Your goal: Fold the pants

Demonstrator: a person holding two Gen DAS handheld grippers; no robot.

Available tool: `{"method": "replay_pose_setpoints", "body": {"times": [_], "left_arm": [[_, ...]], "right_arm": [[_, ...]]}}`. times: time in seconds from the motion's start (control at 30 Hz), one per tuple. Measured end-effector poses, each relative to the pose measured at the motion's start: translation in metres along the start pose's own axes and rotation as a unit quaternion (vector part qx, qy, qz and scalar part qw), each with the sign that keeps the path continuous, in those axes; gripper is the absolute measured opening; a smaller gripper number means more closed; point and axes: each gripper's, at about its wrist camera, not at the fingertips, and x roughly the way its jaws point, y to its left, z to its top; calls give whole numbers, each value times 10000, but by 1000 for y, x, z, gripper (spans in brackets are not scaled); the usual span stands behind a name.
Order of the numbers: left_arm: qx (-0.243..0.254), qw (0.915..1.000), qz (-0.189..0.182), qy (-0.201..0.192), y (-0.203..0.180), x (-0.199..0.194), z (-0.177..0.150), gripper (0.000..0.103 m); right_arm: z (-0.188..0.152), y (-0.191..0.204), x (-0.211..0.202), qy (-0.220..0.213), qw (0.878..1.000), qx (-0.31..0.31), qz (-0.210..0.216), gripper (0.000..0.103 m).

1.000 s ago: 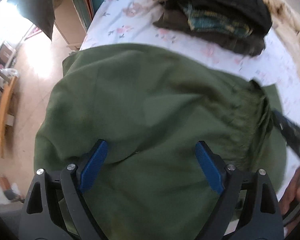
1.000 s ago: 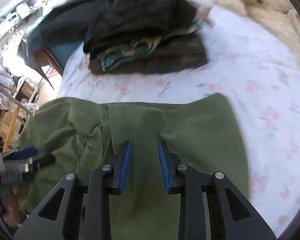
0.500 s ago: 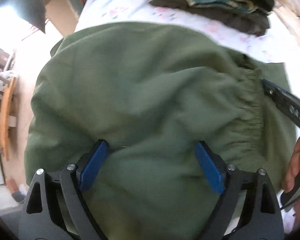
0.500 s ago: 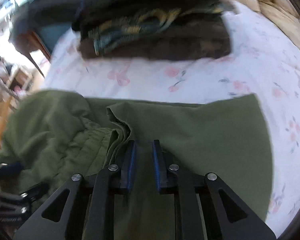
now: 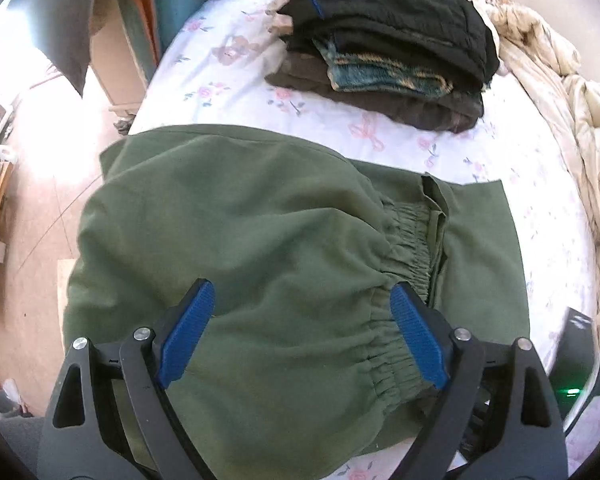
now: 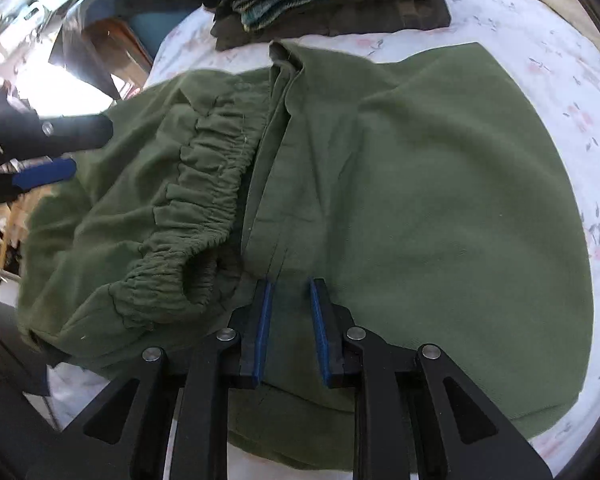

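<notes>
Green pants [image 5: 260, 220] lie folded on a bed with a floral sheet [image 5: 228, 64], their gathered elastic waistband [image 5: 410, 236] lying over a flatter layer. My left gripper [image 5: 302, 286] hovers over the bunched seat part, jaws wide open, nothing between the blue pads. In the right wrist view my right gripper [image 6: 291, 283] sits low over the pants [image 6: 420, 184], just right of the waistband [image 6: 204, 184]. Its pads stand a narrow gap apart, with cloth showing below them and none pinched. The left gripper [image 6: 70, 152] shows at that view's left edge.
A stack of folded dark clothes [image 5: 388, 52] [image 6: 328, 4] sits on the bed beyond the pants. A cream blanket [image 5: 560, 80] is heaped along the right. The bed's left edge drops to a sunlit floor [image 5: 40, 168] with furniture. A dark device with a green light [image 5: 572, 364] lies at the lower right.
The left gripper rose and drew back, bringing the clothes stack into view. The right gripper slid toward the waistband and sank closer to the cloth, its jaws slightly narrower, and left the left wrist view.
</notes>
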Motion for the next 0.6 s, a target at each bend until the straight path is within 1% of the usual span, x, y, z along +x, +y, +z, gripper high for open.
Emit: {"method": "replay_pose_setpoints", "body": {"times": [0.03,0.07,0.13,0.2,0.27,0.33,0.37,0.4,0.43,0.5,0.57,0.6], "left_arm": [[-46,10000,49,-43,2,0,1,87],[-73,9999,63,-67,4,-1,0,87],[-55,9999,87,-93,3,-1,-2,87],[-16,9999,83,-147,1,-2,-2,87],[29,9998,95,-195,-1,-1,0,87],[64,9996,117,-229,-2,-3,-2,87],[69,9997,106,-221,-3,-3,-2,87],[63,9997,87,-211,-4,-3,-3,87],[48,9997,76,-215,-4,-4,-3,87],[19,9997,31,-222,-6,-6,-5,87],[49,9997,-19,-232,-9,-8,-5,87],[81,9996,-27,-253,-12,-9,-5,87]], "right_arm": [[-1,0,-10,-36,10000,72,57,22],[-3,3,-24,-184,9997,81,125,22],[-10,10,-43,-371,9992,-41,119,22],[-19,16,-47,-330,9994,-108,34,22],[-32,16,-34,-125,9999,-38,44,22],[-49,16,-4,279,9995,11,-150,22],[-53,17,1,256,9994,-78,-235,22],[-55,21,-2,153,9991,-209,-322,22],[-54,23,-7,151,9991,-218,-317,22],[-52,21,-30,-119,9999,12,90,22],[-51,14,-59,-531,9979,268,268,22],[-52,7,-74,-799,9950,488,350,22]]}}
